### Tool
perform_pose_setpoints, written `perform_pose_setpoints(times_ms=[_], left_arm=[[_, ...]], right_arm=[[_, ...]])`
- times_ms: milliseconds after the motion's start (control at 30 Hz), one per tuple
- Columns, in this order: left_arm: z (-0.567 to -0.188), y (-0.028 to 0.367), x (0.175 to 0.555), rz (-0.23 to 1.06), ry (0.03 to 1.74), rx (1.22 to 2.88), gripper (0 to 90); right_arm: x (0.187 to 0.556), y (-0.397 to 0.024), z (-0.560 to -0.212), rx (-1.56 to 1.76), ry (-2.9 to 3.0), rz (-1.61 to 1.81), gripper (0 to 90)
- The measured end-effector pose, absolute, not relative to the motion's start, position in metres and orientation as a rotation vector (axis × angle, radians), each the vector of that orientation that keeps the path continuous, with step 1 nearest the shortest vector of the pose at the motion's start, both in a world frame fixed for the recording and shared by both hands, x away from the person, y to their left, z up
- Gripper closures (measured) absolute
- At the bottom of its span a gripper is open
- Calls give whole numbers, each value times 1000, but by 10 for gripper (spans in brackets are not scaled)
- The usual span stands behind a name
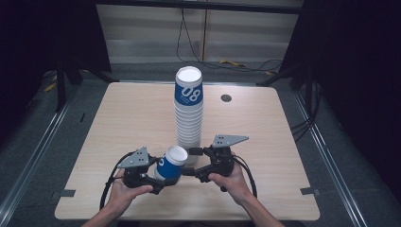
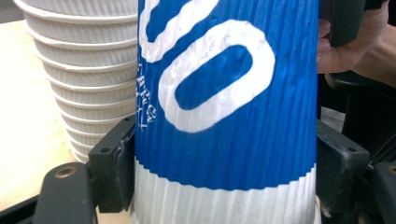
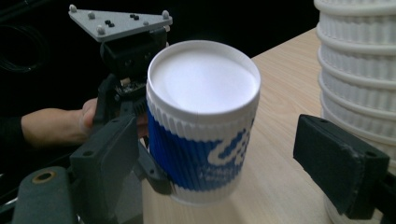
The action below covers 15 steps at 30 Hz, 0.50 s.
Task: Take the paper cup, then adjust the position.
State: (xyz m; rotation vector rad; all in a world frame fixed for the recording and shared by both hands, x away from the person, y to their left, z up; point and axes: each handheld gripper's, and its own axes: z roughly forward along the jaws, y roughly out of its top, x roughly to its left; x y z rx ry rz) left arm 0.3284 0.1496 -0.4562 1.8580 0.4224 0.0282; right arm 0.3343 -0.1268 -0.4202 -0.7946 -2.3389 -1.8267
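Left tool (image 1: 163,177) grasping one inverted cup (image 1: 171,163) beside the tall stack (image 1: 189,111), right tool (image 1: 191,161) released; placing it atop the stack remains.

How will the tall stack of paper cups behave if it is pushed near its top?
The stack of cups looks tall and narrow, so it would probably tip rather than slide. Being ribbed paper, it is likely light, and the cups might separate when it falls on the table.

In the left gripper view the cup (image 2: 224,112) runs past top and bottom edges, hiding much of the stack (image 2: 84,70).
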Motion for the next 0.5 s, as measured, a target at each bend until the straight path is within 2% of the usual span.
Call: perform_pose_setpoints(times_ms=[233,333,367,500], left_arm=[[-453,151,329,1,413,1883,223],[-452,151,329,-3,416,1896,223],[-452,151,330,2,412,1906,223],[-452,150,330,4,415,1931,223]], right_arm=[[336,-134,-421,-788,-2373,-1731,212],[336,-135,-421,-788,-2378,-1710,209],[335,-137,-421,-802,-2396,-1703,163],[335,-138,-421,-800,-2432,-1673,154]])
